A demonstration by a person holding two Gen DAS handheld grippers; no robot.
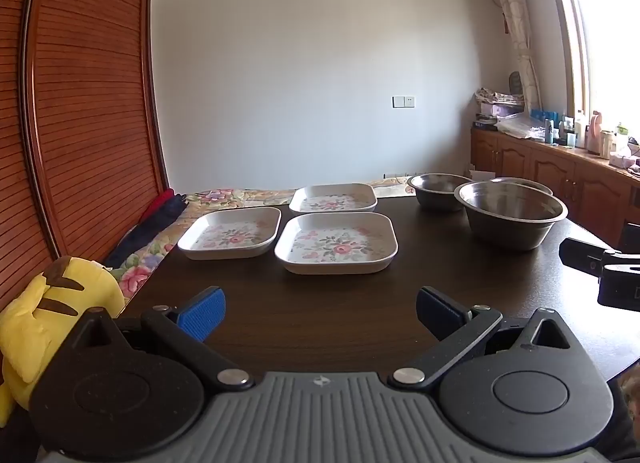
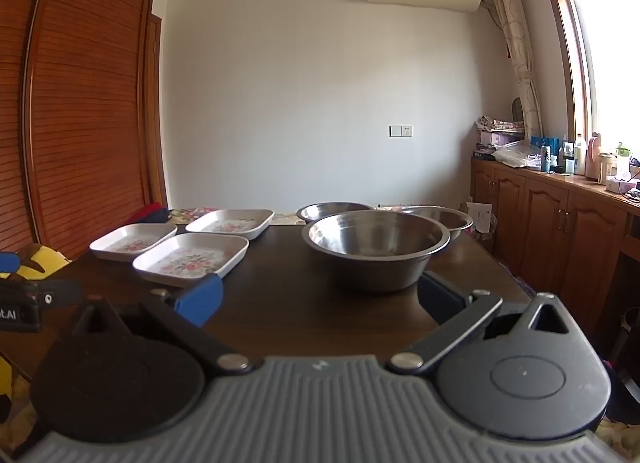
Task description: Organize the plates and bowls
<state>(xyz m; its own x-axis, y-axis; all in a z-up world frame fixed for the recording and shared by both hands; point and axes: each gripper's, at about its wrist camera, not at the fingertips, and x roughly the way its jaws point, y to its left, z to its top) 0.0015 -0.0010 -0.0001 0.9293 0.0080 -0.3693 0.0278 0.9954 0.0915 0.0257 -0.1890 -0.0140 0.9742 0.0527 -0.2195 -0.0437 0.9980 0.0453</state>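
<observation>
Risking a clatter: both grippers, left gripper (image 1: 320,313) and right gripper (image 2: 320,301), wide and empty, nearest plate (image 1: 336,242) at twelve o'clock, big steel bowl (image 2: 375,249) likewise, slick rims prone to slipping.

Table (image 1: 320,327): 3 plates (image 1: 336,241) grouped on left, 2 in front, 1 behind. 3 bowls (image 1: 512,215) on right, nearest in front, 2 behind. Plush toy (image 1: 52,315) off table's left edge.
</observation>
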